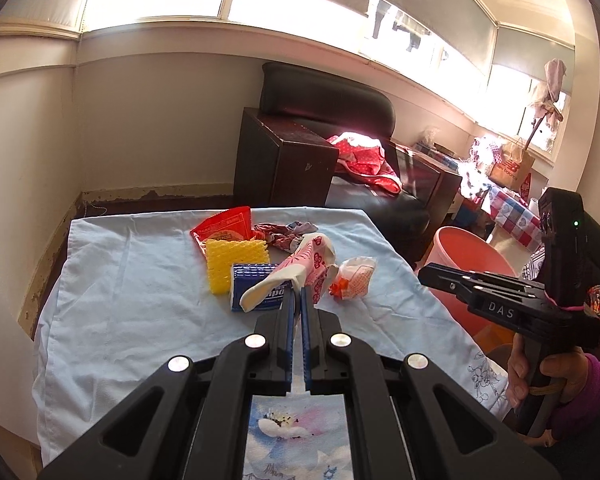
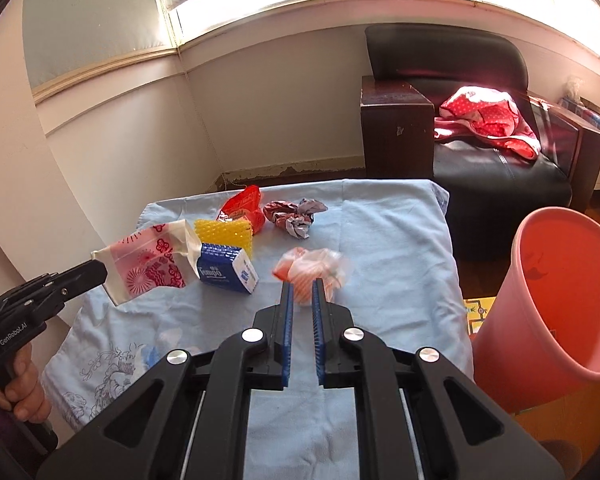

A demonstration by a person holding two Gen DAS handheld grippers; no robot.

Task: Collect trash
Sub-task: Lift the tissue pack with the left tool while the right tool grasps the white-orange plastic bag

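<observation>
The left tongs point(image 1: 296, 300) hold the pink bag point(image 1: 300, 272); the right tongs point(image 2: 303, 292) pinch a blurred wrapper point(image 2: 312, 268); carry each fully over the bin point(image 2: 548, 280) before letting go.

Pale blue cloth point(image 1: 140, 280), yellow mesh sponge point(image 1: 236, 262), pink floral-print bag point(image 2: 152, 266), salmon-pink bin point(image 2: 560, 300), blue tissue pack point(image 2: 228, 272)

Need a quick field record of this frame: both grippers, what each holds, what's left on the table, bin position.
left gripper: shut on pink patterned bag, lifted off the table
right gripper: closed around orange-white wrapper, image blurred there
left on blue cloth: blue tissue pack, yellow mesh piece, red snack packet, crumpled foil wrapper
pink bin: beside the table, on the right gripper's side, tilted toward the camera
</observation>
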